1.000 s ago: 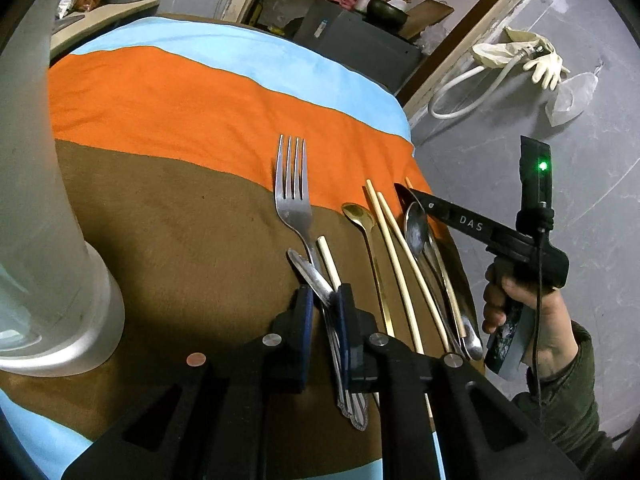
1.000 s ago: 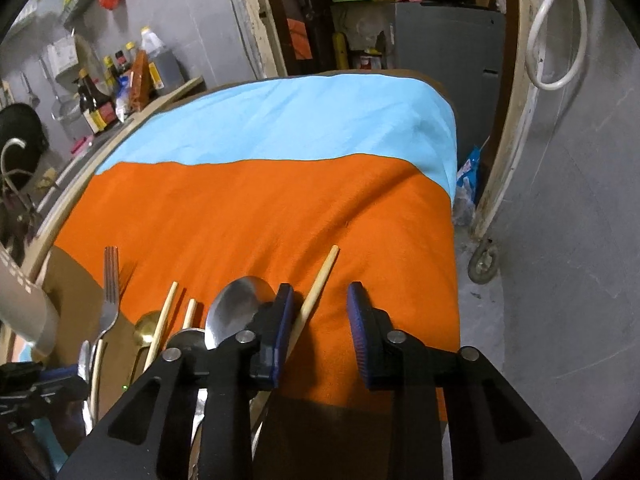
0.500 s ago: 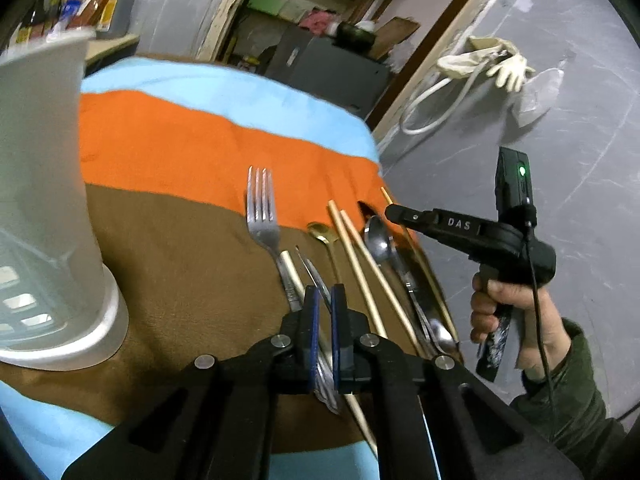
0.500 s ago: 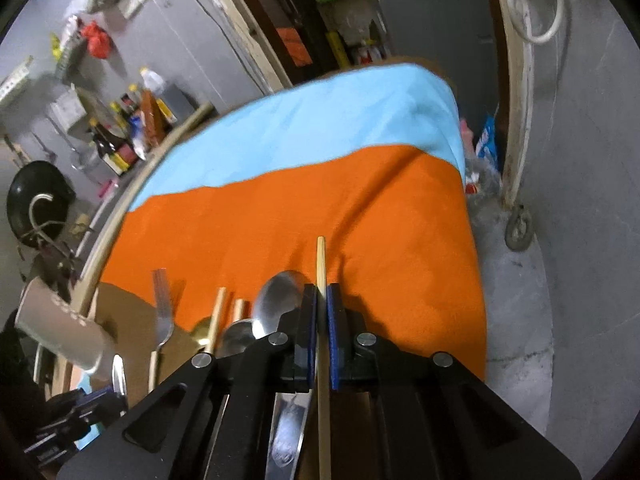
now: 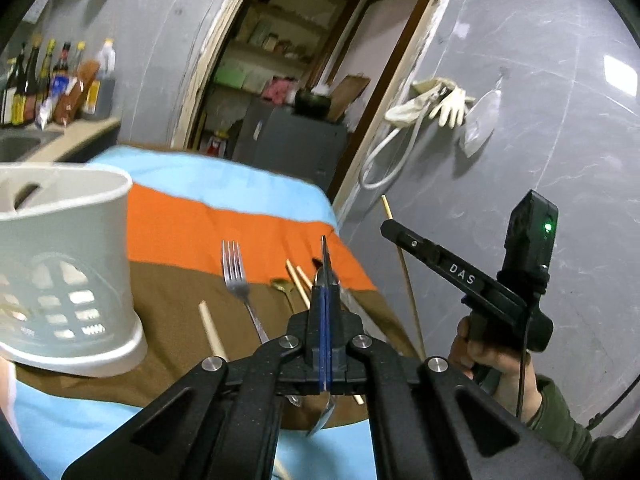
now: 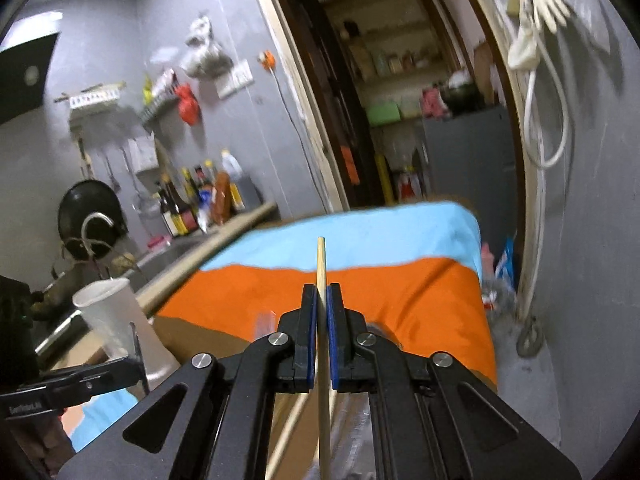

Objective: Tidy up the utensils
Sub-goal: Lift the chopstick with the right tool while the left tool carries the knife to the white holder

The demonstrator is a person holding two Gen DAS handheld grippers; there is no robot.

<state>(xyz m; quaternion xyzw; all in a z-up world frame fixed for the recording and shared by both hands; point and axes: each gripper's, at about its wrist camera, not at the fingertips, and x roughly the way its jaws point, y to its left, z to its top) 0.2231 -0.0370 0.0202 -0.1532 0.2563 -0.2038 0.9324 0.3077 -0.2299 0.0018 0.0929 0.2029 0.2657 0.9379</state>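
Chopstick (image 6: pixel 321 264) – in R gripper (image 6: pixel 321 304)

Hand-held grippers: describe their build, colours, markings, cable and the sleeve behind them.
Left hand-held gripper: matte black linkage, silver pivot bolts, blue finger pads. Right hand-held gripper looks identical; from the left wrist it shows white "DAS" lettering, a black box with a green light, a thin black cable, a bare hand and an olive-green sleeve.

Reads "DAS" in white letters along the black body of the right gripper (image 5: pixel 386 229). Faint, partly readable lettering on the left gripper (image 6: pixel 138 354), perhaps "GenRobot.AI"; bottle labels too blurred.
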